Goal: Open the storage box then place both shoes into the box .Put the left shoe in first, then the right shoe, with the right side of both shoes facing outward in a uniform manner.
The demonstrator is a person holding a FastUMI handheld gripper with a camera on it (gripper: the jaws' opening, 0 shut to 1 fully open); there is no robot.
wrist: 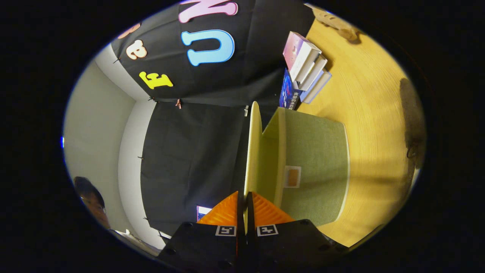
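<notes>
Two fingers of the gripper (pixel 245 212) were seen clamped together on the thin edge of the lid (pixel 253 144) of the storage box (pixel 314 167), the lid being swung away from the box body, judged as the opening step. From nine o'clock a person's head (pixel 91 201) was seen low beside the wall; the green box lay at three o'clock of the fingers on the wooden table (pixel 371 113). At one o'clock a stack of books (pixel 307 68) was left beyond it, and a dark shape (pixel 413 121), possibly a shoe, could not be identified.

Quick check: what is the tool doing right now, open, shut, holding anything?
Tool: shut on the lid of the green storage box, both fingers pinching the lid's thin edge, with the lid swung away from the box.
</notes>
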